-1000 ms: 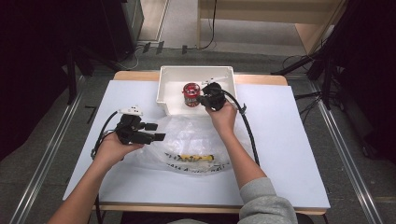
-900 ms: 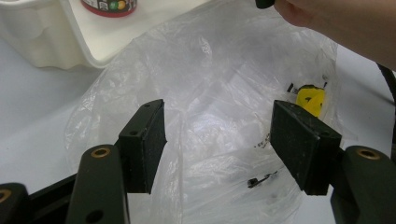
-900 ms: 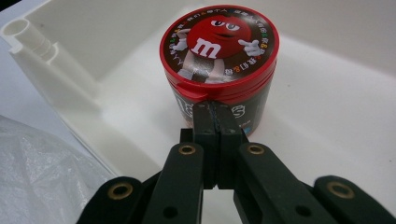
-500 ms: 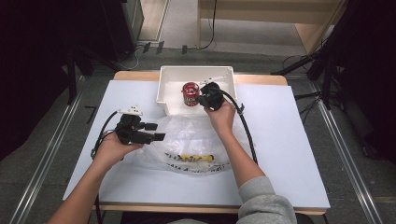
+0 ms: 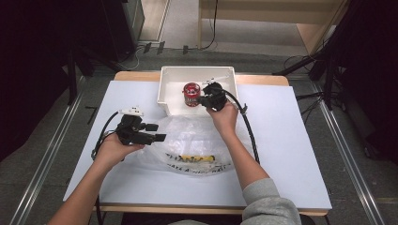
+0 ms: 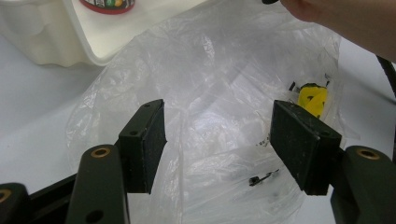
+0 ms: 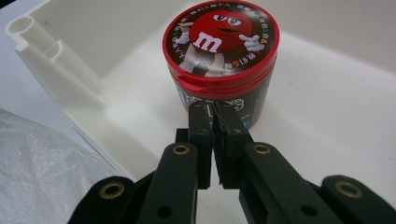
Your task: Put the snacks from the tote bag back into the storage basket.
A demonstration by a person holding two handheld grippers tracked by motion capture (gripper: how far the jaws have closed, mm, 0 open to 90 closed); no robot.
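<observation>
Right gripper (image 7: pixel 214 109) sits inside the white rectangular plastic bin (image 5: pixel 171 89) at the far middle of the table, jaws pressed nearly together with just a thin slit between the pads, nothing between them. The tips are right at the side wall of the small round candy tub with red lid and dark label (image 7: pixel 220 60); whether they touch it, cannot tell. The tub stands upright on the bin floor, seen from above as a red disc (image 5: pixel 190 93) just left of the right gripper (image 5: pixel 202 100).

Left gripper (image 6: pixel 219 140) is spread wide, empty, pads apart over the crumpled clear plastic bag (image 6: pixel 224 84), not pinching it. From the high view the left gripper (image 5: pixel 157 132) is held at the bag's left edge, pointing right. The bag (image 5: pixel 197 140) lies flat on the white table top (image 5: pixel 291 140), just in front of the bin, with yellow and black print on it (image 5: pixel 197 159). Both forearms come in from the near edge.
</observation>
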